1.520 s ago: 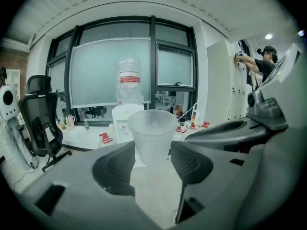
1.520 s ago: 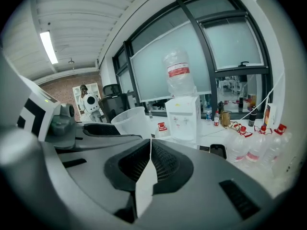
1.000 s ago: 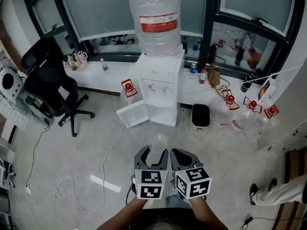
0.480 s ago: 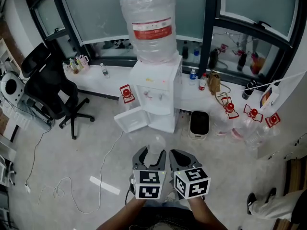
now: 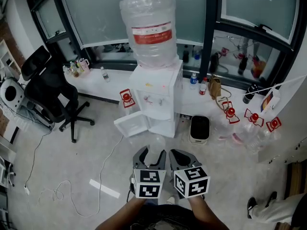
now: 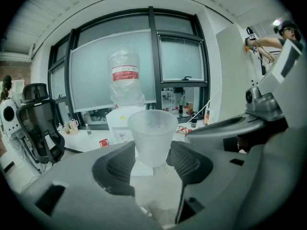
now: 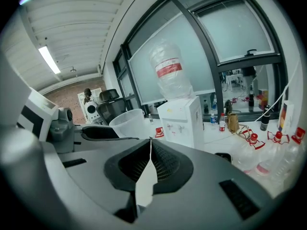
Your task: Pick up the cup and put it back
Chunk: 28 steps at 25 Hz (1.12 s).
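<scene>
Left gripper (image 5: 152, 155) and right gripper (image 5: 178, 157): light grey moulded plastic, curved jaws lined with black mesh-textured pads (image 6: 188, 163). White cube (image 5: 148, 184) with black square markers at the rear of each. Dark clothing (image 5: 158, 223) on torso, bottom edge of head view.

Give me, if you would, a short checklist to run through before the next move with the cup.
1. Grip: ok. The cup sits between the pads of the left tool, which press on both of its sides.
2. Cup upright: ok. Its rim is level and its mouth faces up.
3. Cup contents: cannot tell. The wall is cloudy.
4. Right tool free: ok. Its jaws are together with nothing between them.
5. Floor hazards: ok. The cable lies to the left, off the straight line to the water dispenser.
6. Put-down spot: cannot tell. No place for the cup is marked.
</scene>
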Available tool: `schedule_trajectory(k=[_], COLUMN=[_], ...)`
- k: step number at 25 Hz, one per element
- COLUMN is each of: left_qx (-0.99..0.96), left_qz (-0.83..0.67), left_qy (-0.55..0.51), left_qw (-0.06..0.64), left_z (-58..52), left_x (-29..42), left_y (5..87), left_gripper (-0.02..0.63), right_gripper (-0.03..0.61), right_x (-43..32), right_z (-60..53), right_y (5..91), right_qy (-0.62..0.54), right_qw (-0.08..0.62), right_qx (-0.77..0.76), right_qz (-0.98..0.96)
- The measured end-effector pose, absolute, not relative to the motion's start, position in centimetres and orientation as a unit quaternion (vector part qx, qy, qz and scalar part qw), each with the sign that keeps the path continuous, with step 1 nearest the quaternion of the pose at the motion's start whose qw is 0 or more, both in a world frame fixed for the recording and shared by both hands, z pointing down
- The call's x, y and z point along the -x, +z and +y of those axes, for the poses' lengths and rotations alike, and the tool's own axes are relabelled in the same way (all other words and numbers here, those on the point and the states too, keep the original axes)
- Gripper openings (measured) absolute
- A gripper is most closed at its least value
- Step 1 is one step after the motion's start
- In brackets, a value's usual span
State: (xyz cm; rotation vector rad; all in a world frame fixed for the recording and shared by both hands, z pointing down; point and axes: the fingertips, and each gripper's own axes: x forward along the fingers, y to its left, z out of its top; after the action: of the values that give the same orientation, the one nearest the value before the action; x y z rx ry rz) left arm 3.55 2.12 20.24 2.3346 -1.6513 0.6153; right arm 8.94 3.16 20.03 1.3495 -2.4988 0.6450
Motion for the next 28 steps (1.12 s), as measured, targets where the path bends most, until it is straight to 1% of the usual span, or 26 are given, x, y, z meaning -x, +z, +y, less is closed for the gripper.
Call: schedule_trajectory(k=[7,19,28], left_qx=[-0.8,-0.796,-0.792], left_qz=[-0.554,-0.554,-0.557], left_qy=[0.207,0.209,0.209], left_qw=[0.101,0.128,0.14], left_z=[-1.3,-7.1,-11.2], left_x=[-2.8,-0.1,1.7], left_y=[20.7,23.5,26.5], left_gripper=[0.226,0.225,0.225], right_gripper=[0.023,0.023,0.023], right_x=[-7.9,-4.8,-2.9], right_z=[0.0,-6.4,-10.6], right_y=[20.2,21.8,24.5], right_qy=[0.21,0.209,0.21], right_qw=[0.118,0.132,0.144], right_qx=[-0.466,-0.46,-0.453], right_qz=[-0.851,-0.853,-0.855])
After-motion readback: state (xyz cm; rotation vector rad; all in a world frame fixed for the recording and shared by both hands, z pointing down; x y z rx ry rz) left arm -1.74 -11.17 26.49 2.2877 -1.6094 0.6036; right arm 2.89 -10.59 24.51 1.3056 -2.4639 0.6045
